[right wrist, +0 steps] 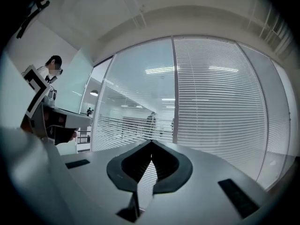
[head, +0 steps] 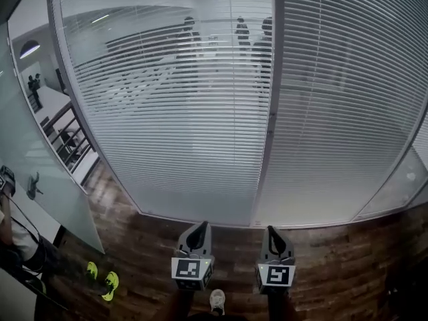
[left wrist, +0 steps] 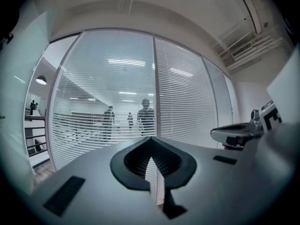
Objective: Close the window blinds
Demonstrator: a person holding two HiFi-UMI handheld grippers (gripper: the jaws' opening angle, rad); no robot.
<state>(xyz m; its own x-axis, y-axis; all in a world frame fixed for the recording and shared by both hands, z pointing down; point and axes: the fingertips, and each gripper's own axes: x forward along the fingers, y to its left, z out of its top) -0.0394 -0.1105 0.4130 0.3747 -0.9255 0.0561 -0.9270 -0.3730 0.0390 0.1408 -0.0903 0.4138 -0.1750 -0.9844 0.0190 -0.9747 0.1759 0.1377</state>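
Observation:
A glass wall with two white slatted blinds faces me. The left blind (head: 174, 112) has its slats tilted flat, so the room and people behind show through. The right blind (head: 348, 112) is turned nearly opaque. A grey upright post (head: 271, 112) divides them. My left gripper (head: 200, 225) and right gripper (head: 271, 229) point level at the wall's base, a short way off, side by side. Both are shut with nothing held. The left gripper's tips (left wrist: 151, 138) meet in front of the post, and the right gripper's tips (right wrist: 151, 142) meet likewise. No cord or wand shows.
Dark wood floor (head: 134, 246) runs up to the glass. A frosted glass partition (head: 33, 179) stands at the left, with a person in yellow shoes (head: 100, 279) beside it. Several people (head: 261, 45) stand behind the left blind.

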